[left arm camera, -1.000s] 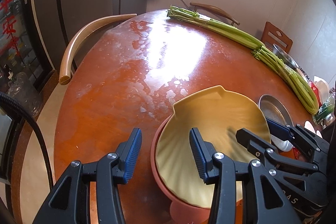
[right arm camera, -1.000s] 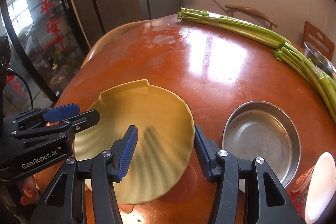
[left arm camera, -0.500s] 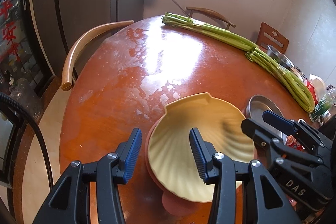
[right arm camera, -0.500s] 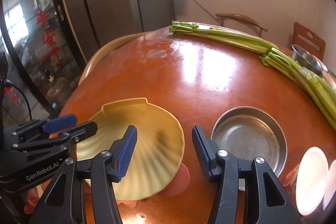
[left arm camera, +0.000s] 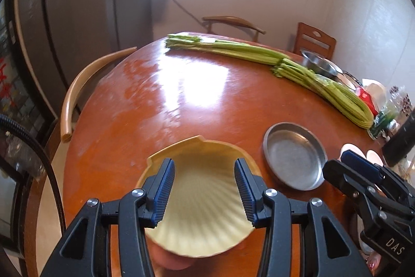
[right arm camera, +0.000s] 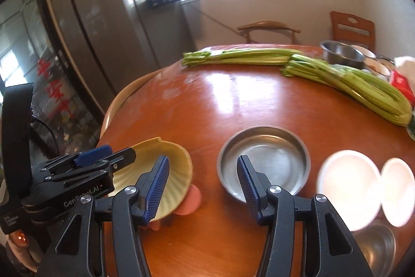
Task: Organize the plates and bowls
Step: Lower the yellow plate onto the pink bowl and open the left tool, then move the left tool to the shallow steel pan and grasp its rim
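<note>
Left wrist view: left tongs [left arm camera: 205, 188] open, empty, above shell plate [left arm camera: 202, 225]; right tongs [right arm camera: 203, 186] open, empty. Steel dish [left arm camera: 294, 162] just beside shell plate. Advice: grip dish rim squarely.

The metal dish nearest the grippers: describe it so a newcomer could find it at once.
On the round orange-brown table, look at the near side, well in front of the long celery bunches. The shallow metal dish lies flat between the yellow shell-shaped plate and two white bowls. It alone there is dull grey, round and flat-bottomed.
</note>
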{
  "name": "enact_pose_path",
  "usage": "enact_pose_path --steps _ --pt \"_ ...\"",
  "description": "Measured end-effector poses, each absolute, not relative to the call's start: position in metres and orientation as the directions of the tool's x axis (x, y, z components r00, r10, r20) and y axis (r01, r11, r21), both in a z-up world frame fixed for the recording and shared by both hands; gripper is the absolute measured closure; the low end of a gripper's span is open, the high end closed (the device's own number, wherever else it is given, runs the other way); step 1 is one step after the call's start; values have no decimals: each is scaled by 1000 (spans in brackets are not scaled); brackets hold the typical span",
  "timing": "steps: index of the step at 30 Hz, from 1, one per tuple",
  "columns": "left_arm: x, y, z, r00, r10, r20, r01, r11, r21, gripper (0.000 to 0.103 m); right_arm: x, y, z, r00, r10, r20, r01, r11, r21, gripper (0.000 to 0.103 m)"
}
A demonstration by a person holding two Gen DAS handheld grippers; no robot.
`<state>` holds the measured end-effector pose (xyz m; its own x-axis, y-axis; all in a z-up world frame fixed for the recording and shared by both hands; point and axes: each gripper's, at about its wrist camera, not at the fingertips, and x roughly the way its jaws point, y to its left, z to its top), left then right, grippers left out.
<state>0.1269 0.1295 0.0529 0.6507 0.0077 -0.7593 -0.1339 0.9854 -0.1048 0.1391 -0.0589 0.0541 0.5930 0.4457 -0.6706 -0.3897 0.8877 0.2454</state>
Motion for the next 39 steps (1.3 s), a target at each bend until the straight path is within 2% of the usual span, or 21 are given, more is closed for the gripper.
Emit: enact_pose_path --steps 10,19,33,35,39 --pt "160 80 54 618 -31 -785 -27 998 -61 55 137 -99 30 557 444 -702 -293 896 334 47" --pt "204 56 23 512 -115 -851 54 993 -101 55 140 -109 1 481 454 -750 -240 891 386 47" --pt "243 50 -12 418 -131 -899 55 991 -119 56 164 -109 -26 448 418 -790 -99 902 420 47" --pt "246 48 -17 407 -136 -903 58 991 -123 59 166 -106 -29 444 415 -794 -91 903 421 47" --pt "251 45 -27 382 -155 -911 70 988 -139 74 169 -104 -34 444 400 -802 -70 908 414 47"
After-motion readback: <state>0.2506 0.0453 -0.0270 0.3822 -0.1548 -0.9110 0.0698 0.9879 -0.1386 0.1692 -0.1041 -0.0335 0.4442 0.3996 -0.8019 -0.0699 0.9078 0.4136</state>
